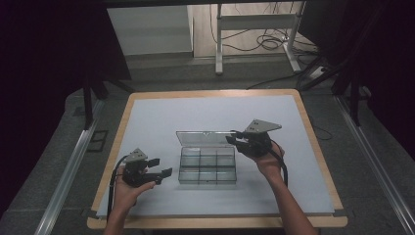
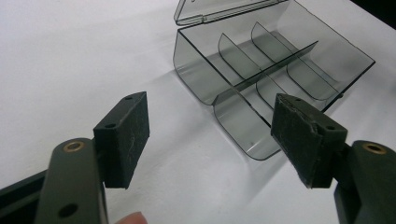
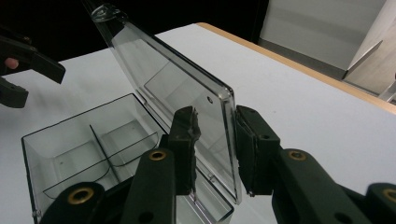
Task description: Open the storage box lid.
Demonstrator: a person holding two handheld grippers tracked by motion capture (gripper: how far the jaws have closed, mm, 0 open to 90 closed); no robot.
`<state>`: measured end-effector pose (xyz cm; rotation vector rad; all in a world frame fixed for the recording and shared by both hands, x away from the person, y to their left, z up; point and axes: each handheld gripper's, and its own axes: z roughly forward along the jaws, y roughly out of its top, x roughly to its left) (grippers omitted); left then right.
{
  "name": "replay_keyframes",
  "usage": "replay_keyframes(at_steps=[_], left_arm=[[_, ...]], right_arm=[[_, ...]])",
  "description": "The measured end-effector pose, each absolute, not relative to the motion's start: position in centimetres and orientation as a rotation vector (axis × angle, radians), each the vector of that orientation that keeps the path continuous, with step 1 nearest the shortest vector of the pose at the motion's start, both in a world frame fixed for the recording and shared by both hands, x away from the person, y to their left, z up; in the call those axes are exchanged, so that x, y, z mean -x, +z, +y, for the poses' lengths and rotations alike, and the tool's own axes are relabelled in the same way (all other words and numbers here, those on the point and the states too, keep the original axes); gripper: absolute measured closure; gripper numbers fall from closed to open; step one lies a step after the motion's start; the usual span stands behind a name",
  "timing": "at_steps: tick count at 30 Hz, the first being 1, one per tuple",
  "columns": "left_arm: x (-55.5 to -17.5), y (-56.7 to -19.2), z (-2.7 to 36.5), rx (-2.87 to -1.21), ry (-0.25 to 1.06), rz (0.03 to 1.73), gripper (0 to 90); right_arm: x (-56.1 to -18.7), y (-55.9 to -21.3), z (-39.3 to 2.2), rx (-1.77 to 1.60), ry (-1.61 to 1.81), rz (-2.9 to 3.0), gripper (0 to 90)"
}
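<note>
At frame centre on the white table [image 1: 156, 122], a clear divided box [image 1: 207, 165] is seen, its upright lid [image 3: 187, 98] clamped by the right gripper [image 3: 215, 140], while the left gripper [image 2: 210, 135] is held agape lower left.

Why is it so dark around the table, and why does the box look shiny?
High view: light falls on the white table, the room's edges go black. Right gripper view: the clear lid catches pale glare; the near claw blurs a little. Left gripper view: the compartment box casts a soft shadow.
</note>
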<state>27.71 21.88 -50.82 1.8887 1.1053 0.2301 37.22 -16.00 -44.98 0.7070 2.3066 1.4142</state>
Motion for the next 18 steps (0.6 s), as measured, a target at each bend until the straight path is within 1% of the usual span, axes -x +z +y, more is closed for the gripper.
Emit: replay_keyframes(at_steps=[8,11,18], left_arm=[[-27.81,-51.0,21.86,-1.89,0.224,1.11,28.6],[-27.79,-50.98,21.8,-1.874,0.194,1.094,28.6],[-27.79,-50.95,21.94,-1.874,0.199,1.098,28.6]], right_arm=[[-37.65,-44.97,-16.05,-0.728,1.424,2.297,69.1],[-37.75,-44.93,-16.02,-0.734,1.423,2.292,69.4],[-38.05,-44.85,-15.98,-0.739,1.417,2.289,70.3]])
